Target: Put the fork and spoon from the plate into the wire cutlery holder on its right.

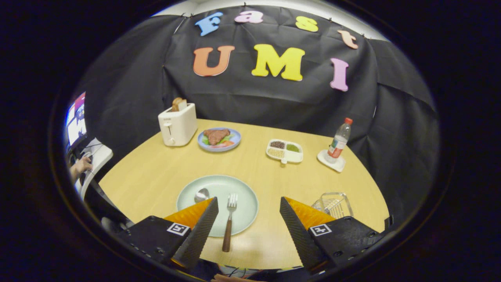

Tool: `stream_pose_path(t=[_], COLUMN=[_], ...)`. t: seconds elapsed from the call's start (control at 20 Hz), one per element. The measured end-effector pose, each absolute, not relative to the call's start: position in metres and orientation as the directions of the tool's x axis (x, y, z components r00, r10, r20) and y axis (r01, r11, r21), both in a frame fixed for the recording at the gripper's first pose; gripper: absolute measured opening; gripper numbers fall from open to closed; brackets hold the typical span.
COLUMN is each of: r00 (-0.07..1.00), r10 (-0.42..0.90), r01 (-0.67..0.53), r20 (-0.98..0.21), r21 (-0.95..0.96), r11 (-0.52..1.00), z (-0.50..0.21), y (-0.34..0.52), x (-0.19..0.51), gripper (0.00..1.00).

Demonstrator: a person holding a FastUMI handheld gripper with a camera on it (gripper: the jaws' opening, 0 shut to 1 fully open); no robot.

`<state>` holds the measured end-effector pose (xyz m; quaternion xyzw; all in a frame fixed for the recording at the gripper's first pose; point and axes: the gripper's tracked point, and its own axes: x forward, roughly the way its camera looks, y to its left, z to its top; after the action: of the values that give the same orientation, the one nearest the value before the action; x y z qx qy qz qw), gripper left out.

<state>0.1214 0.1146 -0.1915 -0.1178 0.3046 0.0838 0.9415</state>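
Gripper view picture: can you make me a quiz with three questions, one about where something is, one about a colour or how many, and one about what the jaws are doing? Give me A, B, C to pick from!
1. Where is the fork?
A. On the pale green plate, handle sticking out over its rim
B. Inside the toaster
C. In the wire cutlery holder

2. How many compartments does the white divided dish have?
A. One
B. Three
C. Six

3. What are the gripper jaws doing?
A. Squeezing the spoon
C. Clamped on the bottle
B. Standing open, holding nothing

Answers:
1. A: the fork lies on the plate between the jaws, while the wire cutlery holder sits beside the right jaw.
2. B: three food-filled sections show.
3. B: a wide gap separates the jaws; the spoon lies untouched on the plate.
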Motion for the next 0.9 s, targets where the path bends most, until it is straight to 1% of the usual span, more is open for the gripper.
stream_pose_path(t=[0.2, 0.45, 0.5, 0.55, 0.75, 0.9], r00=[0.677, 0.569, 0.547, 0.525, 0.428, 0.355], r10=[0.049, -0.009, -0.012, -0.013, -0.026, -0.054], r01=[-0.239, -0.248, -0.246, -0.25, -0.248, -0.23], r20=[-0.735, -0.823, -0.837, -0.851, -0.903, -0.933], r21=[-0.156, -0.182, -0.175, -0.169, -0.145, -0.143], r11=[0.958, 0.951, 0.953, 0.953, 0.958, 0.963], z=[-0.233, -0.264, -0.268, -0.273, -0.293, -0.304], y=[0.124, 0.126, 0.127, 0.13, 0.137, 0.135], x=[0.13, 0.138, 0.139, 0.139, 0.135, 0.132], gripper=[0.95, 0.94, 0.89, 0.87, 0.7, 0.55])
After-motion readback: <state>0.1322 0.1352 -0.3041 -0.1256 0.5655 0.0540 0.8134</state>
